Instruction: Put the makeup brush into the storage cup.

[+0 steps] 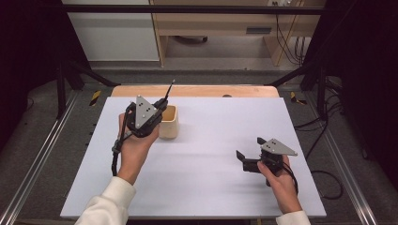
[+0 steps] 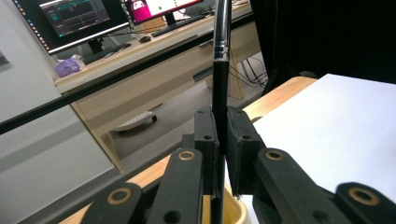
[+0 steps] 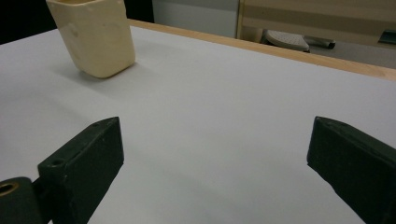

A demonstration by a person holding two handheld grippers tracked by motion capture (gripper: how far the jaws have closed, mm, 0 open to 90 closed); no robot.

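A slim black stick with a silver band, like a pen or brush [image 2: 221, 70], stands nearly upright with my left gripper [image 2: 222, 116] shut on its shaft. In the high view that left gripper [image 1: 161, 105] hovers over the left rim of a cream square cup [image 1: 170, 123], and the stick's tip [image 1: 172, 83] points up and away. The stick's lower end drops toward the cup's mouth [image 2: 233, 212]; its very end is hidden. My right gripper [image 1: 250, 149] rests low on the white sheet at the right, open, jaws [image 3: 217, 135] wide apart with nothing between them. The cup [image 3: 93, 37] stands far ahead of it.
The white sheet [image 1: 211, 178] covers the table, with a wooden edge [image 1: 197, 90] at the back. Black frame posts [image 1: 61, 79] stand at both sides. Cables [image 1: 328, 183] trail off the right edge. A desk with monitors [image 2: 84, 18] lies beyond the table.
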